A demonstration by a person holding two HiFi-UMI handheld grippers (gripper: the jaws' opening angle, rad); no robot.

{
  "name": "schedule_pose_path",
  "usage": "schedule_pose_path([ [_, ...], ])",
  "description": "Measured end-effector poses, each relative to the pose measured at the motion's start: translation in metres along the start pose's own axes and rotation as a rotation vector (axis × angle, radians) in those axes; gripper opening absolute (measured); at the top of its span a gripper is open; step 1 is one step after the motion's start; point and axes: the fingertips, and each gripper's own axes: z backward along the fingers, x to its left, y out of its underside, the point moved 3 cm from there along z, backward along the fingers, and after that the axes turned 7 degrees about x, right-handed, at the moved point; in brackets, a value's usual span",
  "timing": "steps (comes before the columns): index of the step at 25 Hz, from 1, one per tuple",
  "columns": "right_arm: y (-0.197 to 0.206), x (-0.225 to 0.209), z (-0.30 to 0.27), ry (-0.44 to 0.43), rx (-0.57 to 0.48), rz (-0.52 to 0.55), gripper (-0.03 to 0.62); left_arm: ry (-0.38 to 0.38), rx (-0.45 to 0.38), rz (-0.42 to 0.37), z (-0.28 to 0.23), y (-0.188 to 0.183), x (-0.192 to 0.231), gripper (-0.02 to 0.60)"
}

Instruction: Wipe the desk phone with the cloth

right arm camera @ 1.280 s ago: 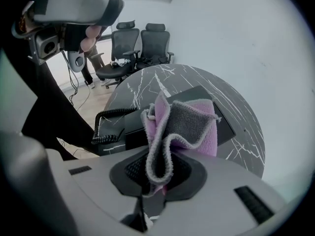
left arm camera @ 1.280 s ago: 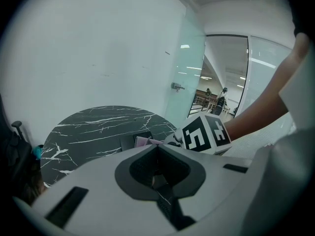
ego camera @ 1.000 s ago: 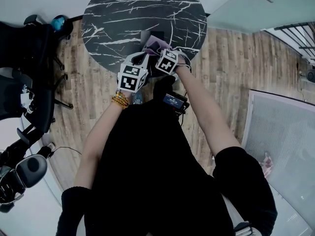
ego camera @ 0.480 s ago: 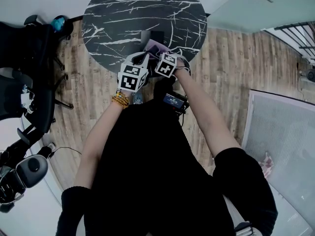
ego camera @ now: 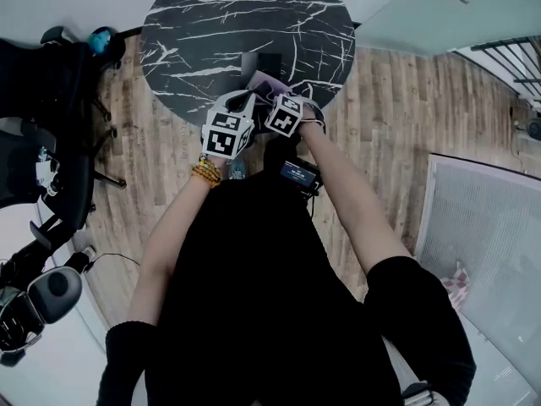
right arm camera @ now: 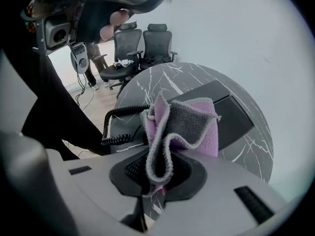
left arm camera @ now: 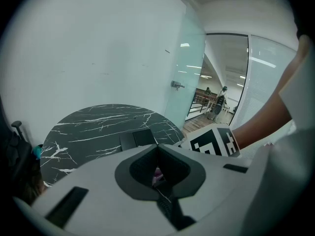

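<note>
Cloth (right arm camera: 187, 122) — pink on one face, grey on the other — sits bunched in our right gripper (right arm camera: 158, 173), whose jaws pinch it over the desk phone (right arm camera: 231, 113). The phone rests toward the near edge of the round marble table (ego camera: 211, 24). Just left, our left gripper (left arm camera: 157, 149) has its jaws pressed together — its tips point toward the phone.

the pink-and-grey cloth (right arm camera: 183, 124) bunches up from my right gripper (right arm camera: 156, 173), over the dark, coil-corded desk phone (right arm camera: 235, 113) on the marble table (right arm camera: 162, 77).
</note>
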Motion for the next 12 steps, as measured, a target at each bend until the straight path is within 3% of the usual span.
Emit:
schedule_pose_path([
  [12, 0.0002, 0.0099, -0.004, -0.014, -0.009, -0.017, 0.054, -0.004, 0.003, 0.005, 0.0004, 0.0012, 0.0029, 0.012],
])
